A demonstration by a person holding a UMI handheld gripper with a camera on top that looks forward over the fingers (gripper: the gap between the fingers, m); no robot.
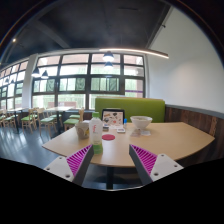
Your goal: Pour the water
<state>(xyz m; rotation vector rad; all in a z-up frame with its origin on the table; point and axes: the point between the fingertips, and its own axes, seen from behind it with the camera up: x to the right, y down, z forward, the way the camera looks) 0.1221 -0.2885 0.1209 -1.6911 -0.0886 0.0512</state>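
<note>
Gripper held well back from the tabletop, fingers spread wide and grasping nothing. Only bare air and the near edge of the wood between the pads.

Likely task things clustered toward the middle of the tabletop, beyond the fingers: a small pink cup nearest and roughly in line with the gap, a pale jar-like container to its left, a white cup just beside that, a wide white bowl off to the right. An upright card behind them, a green bench farther back. Too small here to tell which vessel holds the water, or whether any has a lid.

Judged risks from this point:
- Picking the wrong vessel, since source and receiver cannot be told apart from this far.
- Clipping the pink cup on the way in, as it stands ahead of the taller pieces, with a knock-over or a push into its neighbours.
- Closing off-centre on the container, with the white cup so close beside it; one finger catching both, or a skewed grip slipping once tilted.
- Squeezing too high or too low on a smooth wall, then rotation in the grasp and an early spill across the tabletop and onto the card.
- Pouring from too far above a small cup mouth, with splash or a missed stream.
</note>
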